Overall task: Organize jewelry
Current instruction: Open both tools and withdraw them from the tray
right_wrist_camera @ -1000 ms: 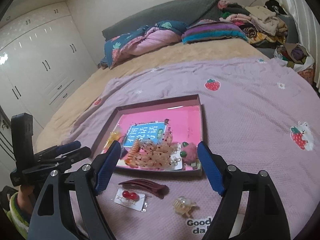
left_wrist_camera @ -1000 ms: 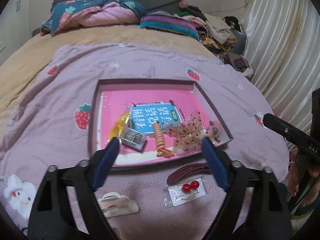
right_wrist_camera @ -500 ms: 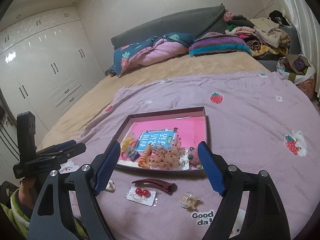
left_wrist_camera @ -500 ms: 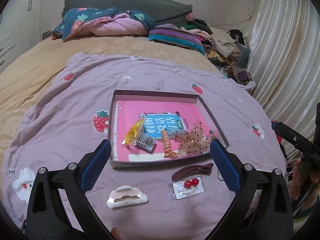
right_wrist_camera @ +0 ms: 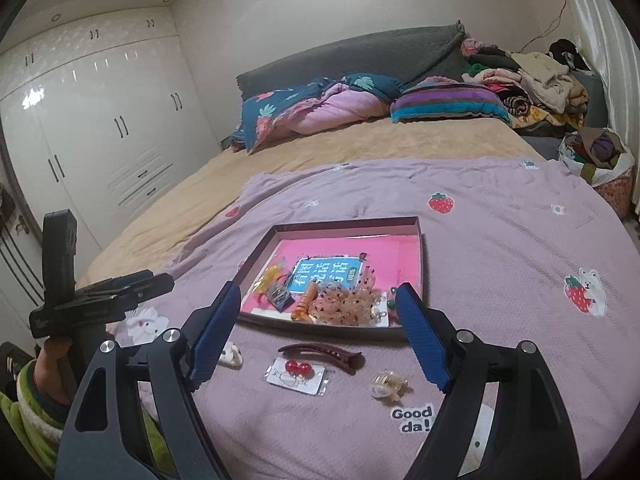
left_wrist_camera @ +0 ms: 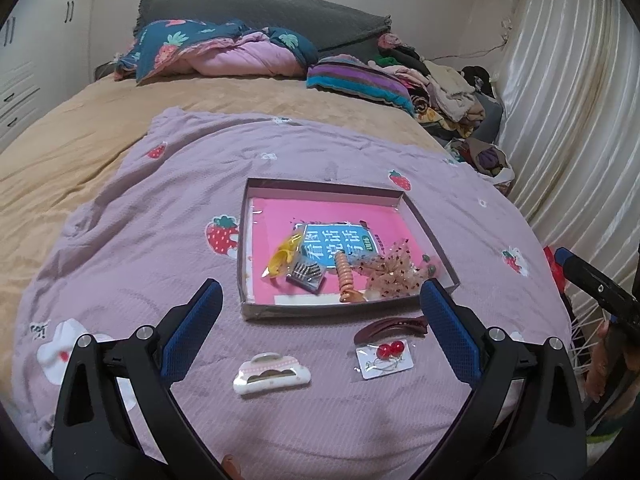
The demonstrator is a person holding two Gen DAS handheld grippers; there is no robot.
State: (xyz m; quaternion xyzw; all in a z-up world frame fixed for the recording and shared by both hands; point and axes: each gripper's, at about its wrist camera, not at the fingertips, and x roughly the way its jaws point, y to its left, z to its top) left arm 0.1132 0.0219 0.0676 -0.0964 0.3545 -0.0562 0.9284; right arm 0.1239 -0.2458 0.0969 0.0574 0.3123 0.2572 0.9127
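Both grippers hang over the quilt [left_wrist_camera: 120, 208], gaping wide and empty; the left gripper [left_wrist_camera: 320, 312] has just opened further. The right gripper [right_wrist_camera: 316, 316] touches nothing. Clips [left_wrist_camera: 272, 374] and earrings [left_wrist_camera: 384, 356] lie before the tray [left_wrist_camera: 320, 312].

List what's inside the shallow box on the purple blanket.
Inside the box: yellow clip, orange spiral tie, sheer beaded bow, small patterned packet, on a pink booklet hiding the floor.
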